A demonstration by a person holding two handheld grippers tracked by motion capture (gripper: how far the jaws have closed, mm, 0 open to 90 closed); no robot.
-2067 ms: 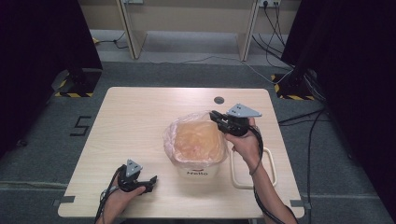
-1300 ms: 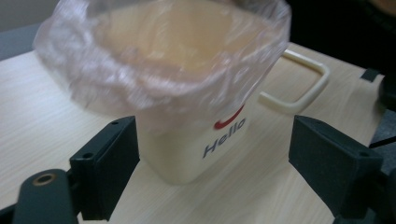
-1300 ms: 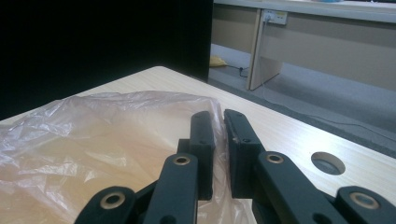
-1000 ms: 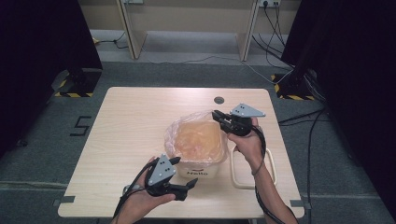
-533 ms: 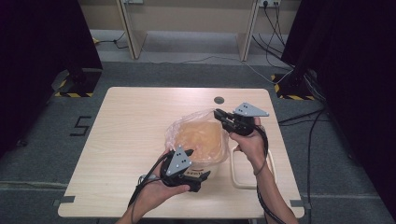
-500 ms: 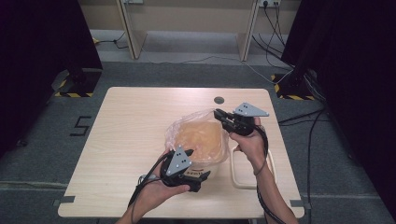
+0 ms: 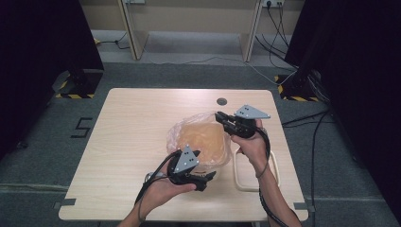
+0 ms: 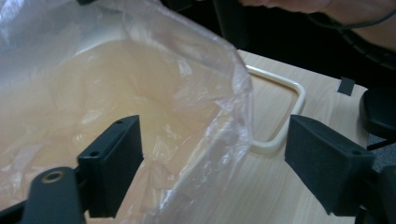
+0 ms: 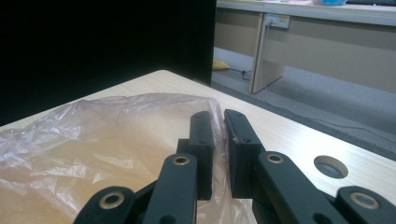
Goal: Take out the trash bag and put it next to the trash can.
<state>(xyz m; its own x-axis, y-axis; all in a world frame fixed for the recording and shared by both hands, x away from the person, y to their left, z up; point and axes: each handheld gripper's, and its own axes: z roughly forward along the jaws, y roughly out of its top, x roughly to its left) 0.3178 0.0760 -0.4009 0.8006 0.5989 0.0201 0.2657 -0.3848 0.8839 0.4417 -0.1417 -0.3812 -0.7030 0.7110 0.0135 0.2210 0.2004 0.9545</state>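
A clear plastic bag lines a cream bin in the middle of the table. My right gripper is at the bag's far right rim. In the right gripper view it is shut on a fold of the bag's film. My left gripper is at the bag's near rim. Its jaws stand wide in the left gripper view and have just been closing a little. The bag's crumpled edge lies between them, untouched by either pad.
A cream loop-shaped frame lies flat on the table right of the bin, also in the left gripper view. A round hole is in the table's far side. Cables trail from both grippers off the front edge.
My left gripper has moved from the table's front left rightwards to the bag's near rim. The right gripper has kept its hold on the far rim.
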